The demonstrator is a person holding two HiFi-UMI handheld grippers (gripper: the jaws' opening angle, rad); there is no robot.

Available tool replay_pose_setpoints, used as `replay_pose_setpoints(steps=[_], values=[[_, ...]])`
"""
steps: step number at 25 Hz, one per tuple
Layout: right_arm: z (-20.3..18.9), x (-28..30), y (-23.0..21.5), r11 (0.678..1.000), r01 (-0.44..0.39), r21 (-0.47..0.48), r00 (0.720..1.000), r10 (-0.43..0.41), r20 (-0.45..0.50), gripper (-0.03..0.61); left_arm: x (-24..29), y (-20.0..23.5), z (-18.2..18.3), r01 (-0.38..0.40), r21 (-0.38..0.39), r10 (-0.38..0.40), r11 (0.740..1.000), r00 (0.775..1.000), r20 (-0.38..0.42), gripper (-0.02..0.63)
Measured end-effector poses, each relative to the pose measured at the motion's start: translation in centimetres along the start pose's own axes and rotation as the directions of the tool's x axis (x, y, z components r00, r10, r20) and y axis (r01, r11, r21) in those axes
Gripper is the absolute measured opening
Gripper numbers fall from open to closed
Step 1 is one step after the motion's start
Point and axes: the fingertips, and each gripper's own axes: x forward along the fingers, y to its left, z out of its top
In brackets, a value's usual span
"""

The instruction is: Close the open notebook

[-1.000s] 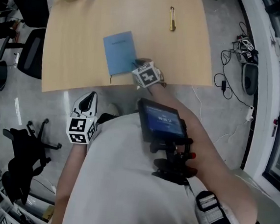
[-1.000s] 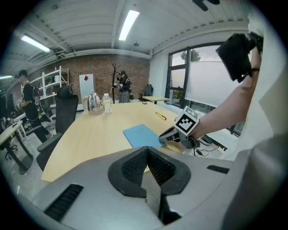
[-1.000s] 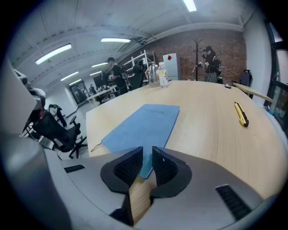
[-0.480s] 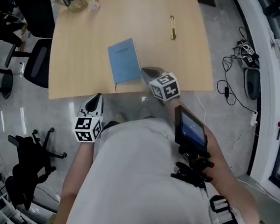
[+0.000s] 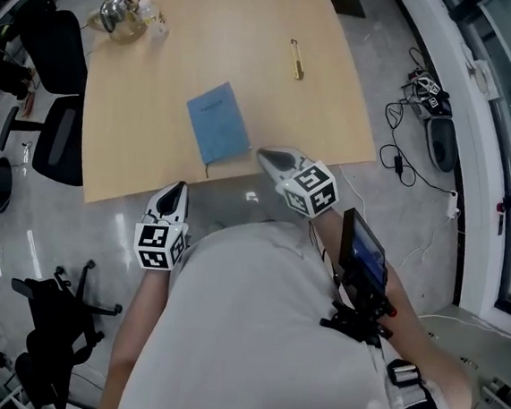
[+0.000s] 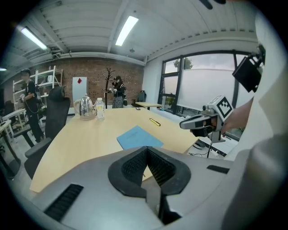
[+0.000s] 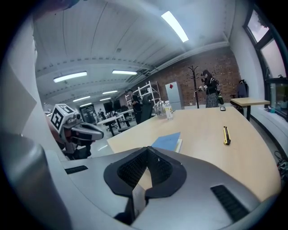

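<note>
A blue notebook [image 5: 218, 124] lies flat with its cover down on the wooden table [image 5: 150, 90], near the front edge; it also shows in the left gripper view [image 6: 138, 137] and the right gripper view [image 7: 168, 141]. My right gripper [image 5: 265, 155] hovers at the table's front edge, just right of the notebook and apart from it, shut and holding nothing. My left gripper [image 5: 178, 187] hangs below the table edge, off the table, shut and holding nothing. In each gripper view the pads [image 6: 135, 164] [image 7: 135, 166] meet with nothing between them.
A yellow pen-like tool [image 5: 295, 59] lies on the far right of the table. A glass kettle [image 5: 117, 6] and a small bottle [image 5: 152, 20] stand at the far left corner. Black chairs [image 5: 56, 130] line the left side. Cables [image 5: 424, 89] lie on the floor at right.
My right gripper has drawn back from the notebook's near corner toward the table edge and the person. The left gripper stays off the table. The notebook has not moved.
</note>
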Motion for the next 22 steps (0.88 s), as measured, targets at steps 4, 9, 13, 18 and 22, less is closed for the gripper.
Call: replay_pose_setpoints(steps=[4,9,13,18,22], values=[[0.6,-0.1,1.8,1.0,0.014,0.009,1.0,-0.014,0.021,0.017,-1.0,0.8,0.0,0.028,0.044,-0.029,0.999,1.0,0.004,0.006],[-0.2,-1.1,3.4,1.0,0.02,0.02,1.0,-0.021,0.012,0.017,-1.5,0.4,0.3,0.041,0.049,-0.043,0.998,0.999,0.032,0.006],[-0.5,-1.6,3.8,0.999,0.028,0.023,1.0,-0.028,0.007,0.017,-1.5,-0.1,1.2,0.057,0.066,-0.062,0.996,0.996,0.069,0.006],[-0.4,-2.3,4.0,0.998,0.047,0.035,0.999,-0.048,0.021,0.017,-1.3,-1.0,0.6,0.091,0.065,-0.094,0.994,0.994,0.051,0.006],[-0.4,-2.5,4.2,0.998,0.056,0.041,0.998,-0.058,0.029,0.017,-1.1,-1.5,-0.1,0.111,0.059,-0.113,0.992,0.993,0.036,0.006]])
